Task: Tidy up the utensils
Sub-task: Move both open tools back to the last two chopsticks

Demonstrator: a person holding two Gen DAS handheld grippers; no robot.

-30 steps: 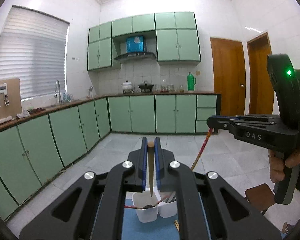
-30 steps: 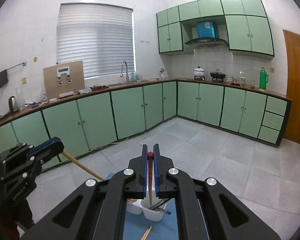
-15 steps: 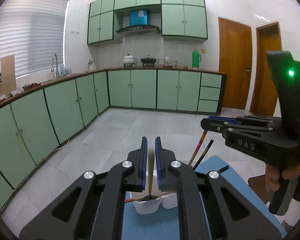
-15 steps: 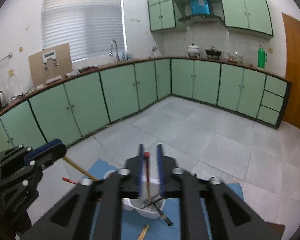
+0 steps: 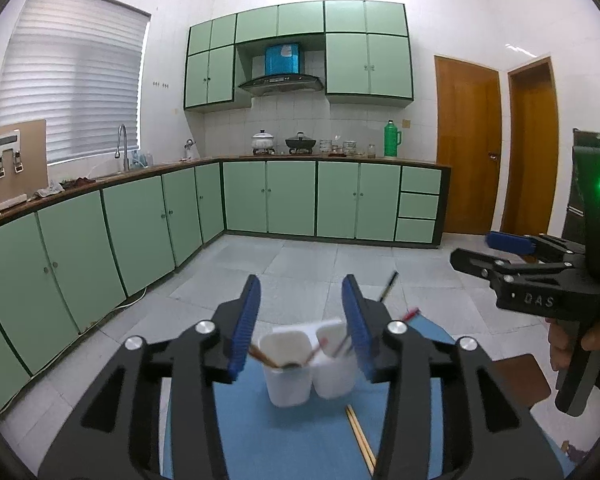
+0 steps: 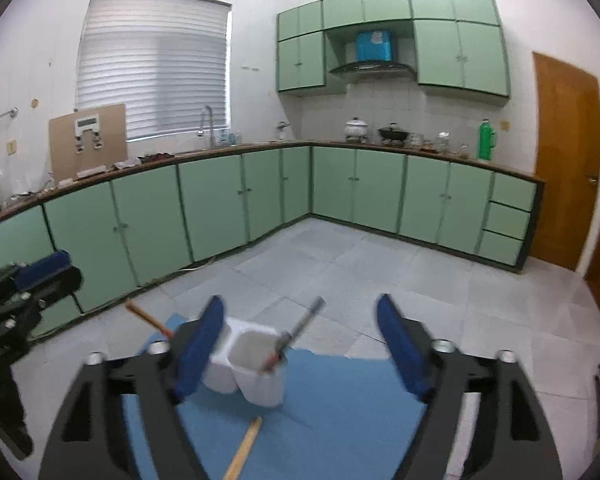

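Two joined white cups (image 5: 288,372) (image 6: 260,368) stand on a blue mat (image 5: 300,448) (image 6: 340,400). My left gripper (image 5: 301,284) hovers just above and before them, jaws opening, nothing between the pads. A wooden-handled utensil (image 5: 260,356) leans in the left cup; red and dark chopsticks (image 5: 388,284) stick out of the right one. My right gripper (image 6: 300,304) is spreading wide over the cups and is empty. A red-and-grey handled utensil (image 6: 300,328) rests in the near cup. A loose pair of wooden chopsticks (image 5: 360,436) (image 6: 244,448) lies on the mat.
The right gripper (image 5: 484,250), held by a person's hand (image 5: 560,344), shows at the right of the left wrist view. A brown stool (image 5: 516,376) stands beside the mat. Green cabinets (image 6: 220,208) line the walls beyond a tiled floor (image 5: 300,264).
Both grippers were shut on upright utensils and have opened. Those utensils have dropped from the jaws and lean in the cups. Both hands have sunk toward the cups.
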